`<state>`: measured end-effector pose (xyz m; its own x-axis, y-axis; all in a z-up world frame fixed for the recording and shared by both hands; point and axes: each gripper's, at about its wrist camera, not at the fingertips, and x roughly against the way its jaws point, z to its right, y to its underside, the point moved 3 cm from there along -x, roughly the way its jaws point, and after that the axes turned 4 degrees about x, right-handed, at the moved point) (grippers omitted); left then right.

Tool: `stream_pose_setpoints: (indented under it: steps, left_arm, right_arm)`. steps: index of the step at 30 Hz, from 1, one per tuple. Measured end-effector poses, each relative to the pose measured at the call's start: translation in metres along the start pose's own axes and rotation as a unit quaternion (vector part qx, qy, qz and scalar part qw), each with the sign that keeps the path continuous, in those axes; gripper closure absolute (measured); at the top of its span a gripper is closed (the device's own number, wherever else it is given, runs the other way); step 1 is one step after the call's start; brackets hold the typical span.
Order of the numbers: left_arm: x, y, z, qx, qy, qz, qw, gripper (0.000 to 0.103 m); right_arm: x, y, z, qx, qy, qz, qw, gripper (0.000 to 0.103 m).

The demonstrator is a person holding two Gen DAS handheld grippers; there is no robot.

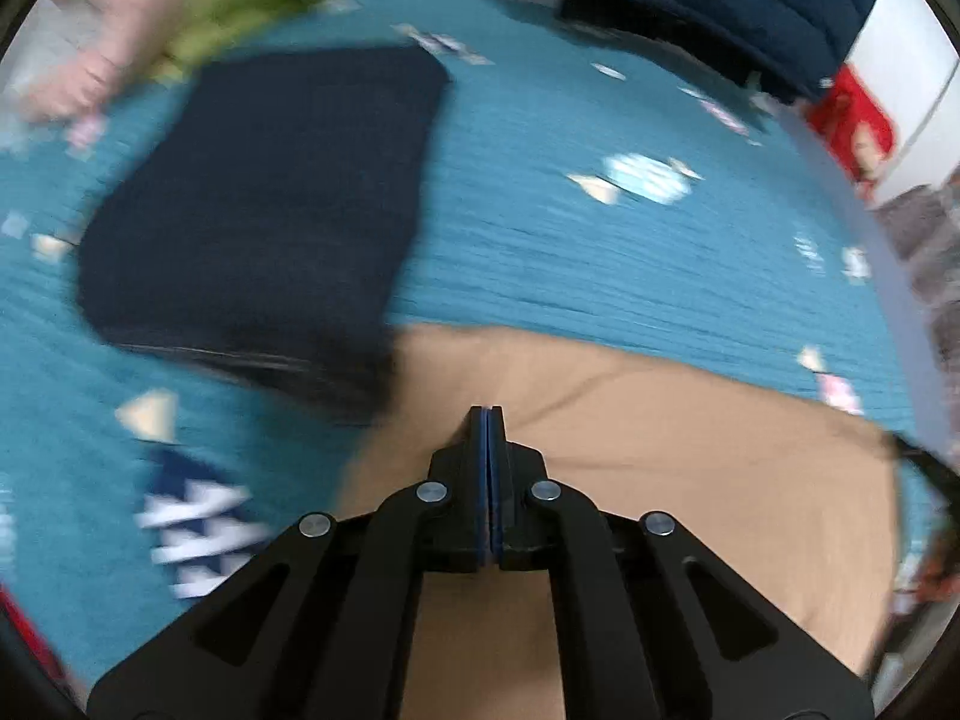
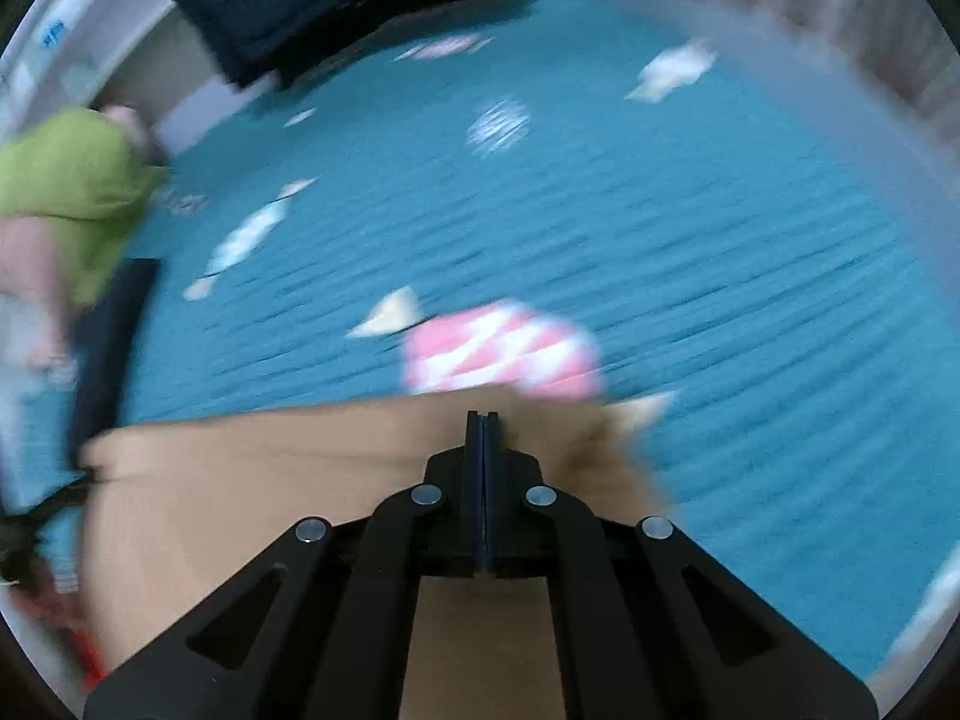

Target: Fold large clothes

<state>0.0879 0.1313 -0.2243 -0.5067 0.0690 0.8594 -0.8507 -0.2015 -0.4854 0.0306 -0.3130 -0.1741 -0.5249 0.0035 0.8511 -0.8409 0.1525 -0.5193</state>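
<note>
While both frames are motion-blurred, the left gripper and right gripper show jaws pressed together over the tan garment; whether cloth is pinched is unclear. Garment lies on teal bedspread, folded dark garment at its 10 o'clock.

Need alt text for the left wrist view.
Left gripper, jaws shut, over a tan garment on a teal patterned bedspread. A folded dark navy garment lies beyond to the left. Motion-blurred.

A bed fills most of both views, covered in a teal bedspread printed with small white, pink and navy shapes. A pale wall stands past its far edge. Even daylight; both pictures are motion-blurred.
</note>
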Motion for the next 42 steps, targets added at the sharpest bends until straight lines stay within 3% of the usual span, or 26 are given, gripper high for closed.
stream_pose_setpoints:
  steps: [1, 3, 7, 9, 11, 14, 16, 19, 21, 23, 24, 26, 28, 31, 35, 37, 39, 42]
  left_arm:
    - [0.008, 0.001, -0.003, -0.003, -0.016, 0.007, 0.9998, 0.101]
    - [0.025, 0.003, -0.008, 0.007, -0.003, 0.006, 0.9999, 0.101]
    - [0.044, 0.014, 0.025, -0.013, 0.073, -0.004, 0.9972, 0.100]
    - [0.045, 0.025, 0.055, -0.035, 0.125, -0.017, 0.9914, 0.100]
    - [0.034, 0.040, 0.077, -0.058, 0.135, -0.039, 0.9884, 0.100]
    - [0.010, 0.061, 0.077, -0.081, 0.101, -0.070, 0.9891, 0.101]
    - [0.008, 0.066, 0.063, -0.076, 0.102, -0.072, 0.9892, 0.101]
    - [0.020, 0.065, 0.026, -0.075, 0.048, -0.056, 0.9944, 0.101]
    - [0.022, 0.070, 0.001, -0.055, 0.018, -0.060, 0.9966, 0.101]
    - [0.023, 0.073, -0.021, -0.029, 0.012, -0.072, 0.9969, 0.101]
    - [0.024, 0.073, -0.024, -0.023, 0.010, -0.074, 0.9970, 0.101]
    - [0.033, 0.073, -0.027, -0.033, -0.026, -0.067, 0.9968, 0.101]
    - [0.046, 0.069, -0.019, -0.047, -0.028, -0.055, 0.9970, 0.100]
    - [0.058, 0.065, -0.001, -0.045, 0.023, -0.059, 0.9970, 0.100]
    - [0.053, 0.080, 0.049, -0.080, 0.108, -0.096, 0.9862, 0.100]
    - [0.042, 0.095, 0.068, -0.098, 0.123, -0.126, 0.9794, 0.100]
    - [0.032, 0.111, 0.077, -0.115, 0.127, -0.156, 0.9727, 0.100]
    - [0.015, 0.130, 0.066, -0.113, 0.110, -0.197, 0.9677, 0.101]
  right_arm:
    - [0.010, -0.001, -0.002, -0.006, -0.009, 0.011, 1.000, 0.100]
    - [0.036, 0.000, -0.011, -0.024, -0.071, 0.033, 0.997, 0.100]
    - [0.053, 0.017, -0.083, 0.023, -0.163, 0.014, 0.986, 0.100]
    - [0.045, 0.037, -0.133, 0.060, -0.221, -0.020, 0.973, 0.100]
    - [0.031, 0.053, -0.159, 0.089, -0.213, -0.043, 0.972, 0.100]
    - [0.005, 0.076, -0.153, 0.103, -0.189, -0.083, 0.973, 0.103]
    - [-0.002, 0.081, -0.118, 0.073, -0.166, -0.087, 0.980, 0.103]
    - [0.000, 0.078, -0.047, -0.011, -0.146, -0.090, 0.985, 0.103]
    - [0.008, 0.077, -0.007, -0.030, -0.076, -0.077, 0.994, 0.103]
    - [0.013, 0.077, 0.021, -0.056, -0.051, -0.076, 0.994, 0.103]
    - [0.016, 0.078, 0.034, -0.072, -0.012, -0.077, 0.994, 0.103]
    - [0.022, 0.078, 0.043, -0.069, 0.030, -0.078, 0.994, 0.099]
    - [0.044, 0.073, 0.030, -0.077, -0.011, -0.047, 0.996, 0.099]
    - [0.059, 0.069, -0.018, -0.043, -0.074, -0.036, 0.996, 0.099]
    - [0.046, 0.076, -0.103, 0.011, -0.202, -0.084, 0.976, 0.099]
    - [0.032, 0.091, -0.145, 0.051, -0.225, -0.118, 0.966, 0.099]
    - [0.019, 0.104, -0.164, 0.076, -0.243, -0.148, 0.956, 0.099]
    - [-0.005, 0.122, -0.153, 0.088, -0.214, -0.193, 0.954, 0.103]
